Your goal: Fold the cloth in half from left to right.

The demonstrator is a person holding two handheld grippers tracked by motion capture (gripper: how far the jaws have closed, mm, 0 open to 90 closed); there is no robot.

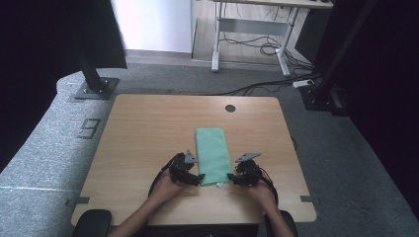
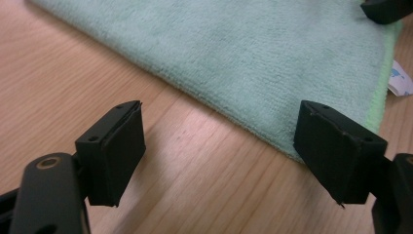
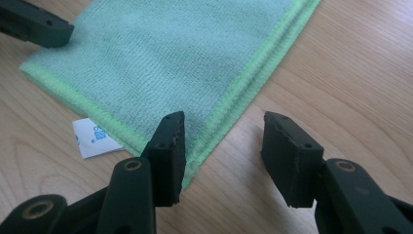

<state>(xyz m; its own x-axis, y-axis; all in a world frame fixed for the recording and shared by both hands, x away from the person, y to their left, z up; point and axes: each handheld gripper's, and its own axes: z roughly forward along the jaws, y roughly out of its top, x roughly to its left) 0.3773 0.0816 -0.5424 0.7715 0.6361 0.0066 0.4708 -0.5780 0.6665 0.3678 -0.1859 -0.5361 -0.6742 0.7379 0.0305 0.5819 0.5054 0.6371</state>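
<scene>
Both claws gape at the near end of the folded mint-green microfibre cloth [image 1: 213,156] lying mid-table: left gripper [image 1: 196,178] and right gripper [image 1: 232,178], nothing clamped. Best pinch each near corner squarely, layers together.

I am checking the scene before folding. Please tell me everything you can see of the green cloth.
The green cloth is a mint terry towel, folded in layers into a long narrow strip with brighter green stitched edges. It lies flat on the wooden table. A white label sticks out at its near end. It looks clean and smooth.
</scene>
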